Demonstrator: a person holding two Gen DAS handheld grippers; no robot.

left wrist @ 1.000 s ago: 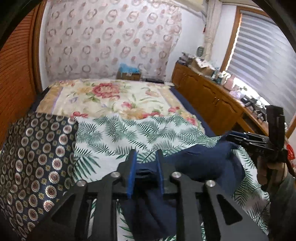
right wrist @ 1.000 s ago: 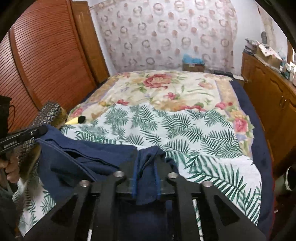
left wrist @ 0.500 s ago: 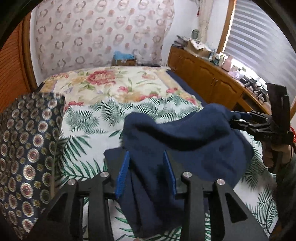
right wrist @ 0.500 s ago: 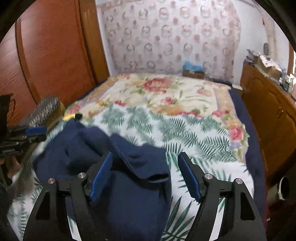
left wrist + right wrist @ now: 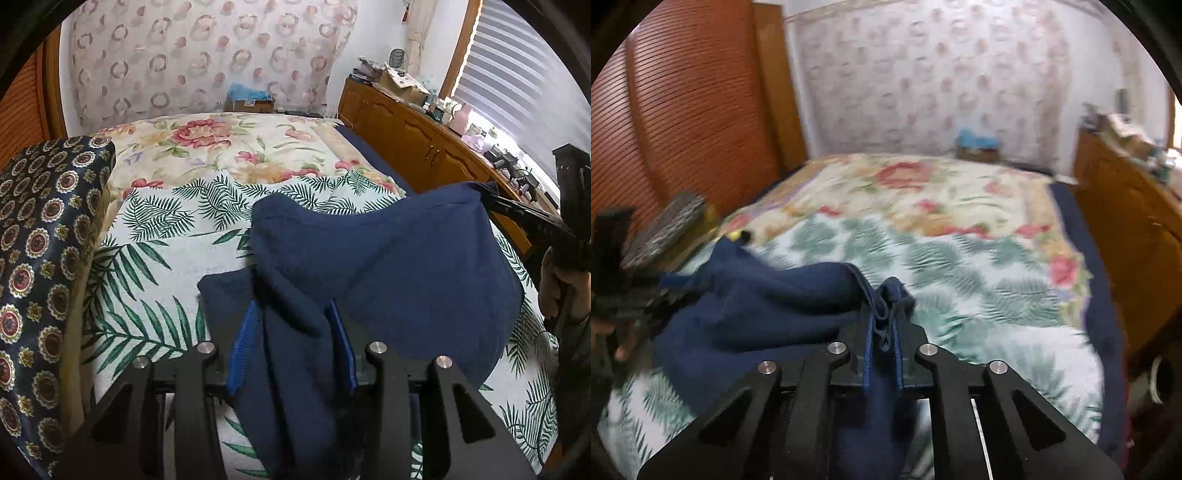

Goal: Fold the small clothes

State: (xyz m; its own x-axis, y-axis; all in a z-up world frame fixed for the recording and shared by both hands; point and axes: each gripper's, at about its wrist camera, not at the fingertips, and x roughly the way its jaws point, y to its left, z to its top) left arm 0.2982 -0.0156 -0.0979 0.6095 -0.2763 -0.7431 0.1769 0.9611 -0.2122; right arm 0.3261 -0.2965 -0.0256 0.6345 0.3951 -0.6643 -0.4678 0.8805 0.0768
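Note:
A navy blue garment (image 5: 388,266) lies bunched on the palm-leaf blanket (image 5: 166,240), partly lifted. My left gripper (image 5: 291,332) is low over the garment's near part. Its jaws are opening, a thick fold sits loosely between the blue pads, and the left pad's (image 5: 242,350) inner face shows. In the right wrist view, my right gripper (image 5: 884,328) is shut on a bunched edge of the navy garment (image 5: 757,314). From the left wrist view, the right gripper (image 5: 491,195) holds that corner up at the far right. The left gripper (image 5: 665,295) shows blurred at the left edge of the right wrist view.
A dark medallion-patterned pillow (image 5: 44,258) flanks the blanket on the left. A floral bedspread (image 5: 221,147) covers the far half of the bed. A wooden dresser (image 5: 424,147) crowded with items runs along the right. A slatted wooden door (image 5: 683,129) stands at the left.
The left gripper has sunk toward the bed and its jaws have widened around the fold. The right jaws swung wide open, then closed on a bunched edge of the garment.

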